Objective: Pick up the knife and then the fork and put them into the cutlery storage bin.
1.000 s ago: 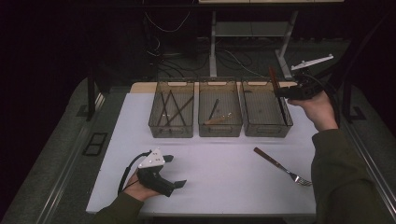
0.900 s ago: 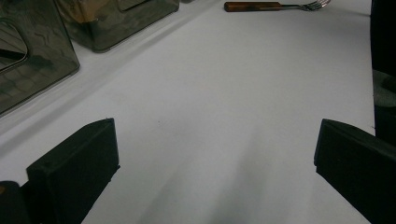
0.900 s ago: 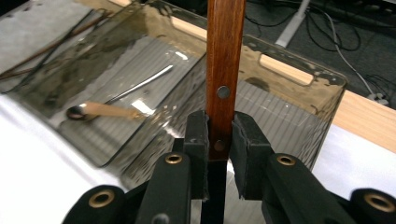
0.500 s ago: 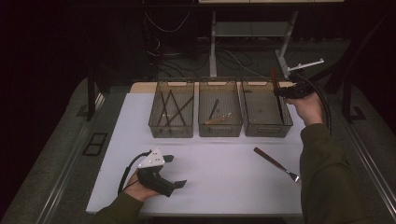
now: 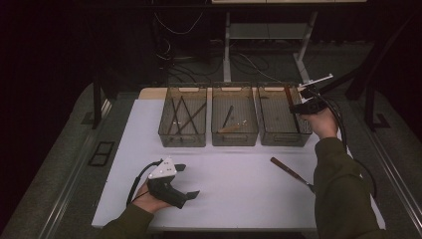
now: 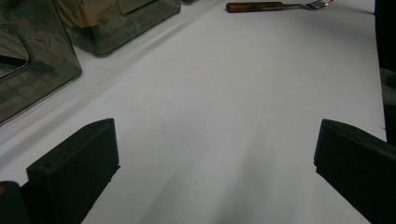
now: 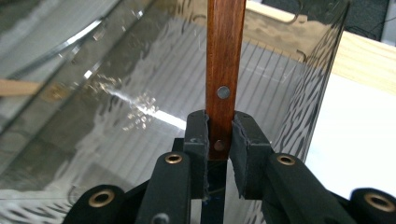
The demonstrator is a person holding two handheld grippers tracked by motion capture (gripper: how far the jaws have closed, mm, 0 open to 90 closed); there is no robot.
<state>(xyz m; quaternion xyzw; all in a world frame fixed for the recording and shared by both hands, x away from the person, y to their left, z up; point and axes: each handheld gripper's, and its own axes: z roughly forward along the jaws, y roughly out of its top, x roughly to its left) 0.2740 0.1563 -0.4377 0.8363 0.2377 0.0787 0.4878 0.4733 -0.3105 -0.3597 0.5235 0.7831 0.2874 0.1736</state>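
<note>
The room is dark around a white table (image 5: 239, 199), with three clear bins in a row at its far side. My right gripper (image 7: 219, 135) is clamped on the end of a wooden handle (image 7: 225, 56); the pads pinch it from both sides, and two rivets show on the wood. In the high view my right gripper (image 5: 302, 105) hangs over the right bin (image 5: 278, 137), and the handle (image 5: 288, 99) slants down into that bin. Whether its far end touches the bin floor I cannot tell. The left bin (image 5: 169, 137) holds several dark sticks; the middle bin (image 5: 234, 139) holds two utensils. A fork (image 5: 288, 172) lies on the table near my right sleeve, well apart from the bins. My left gripper (image 5: 184, 181) rests low on the near left of the table, jaws spread wide with nothing between them, bare tabletop ahead.
</note>
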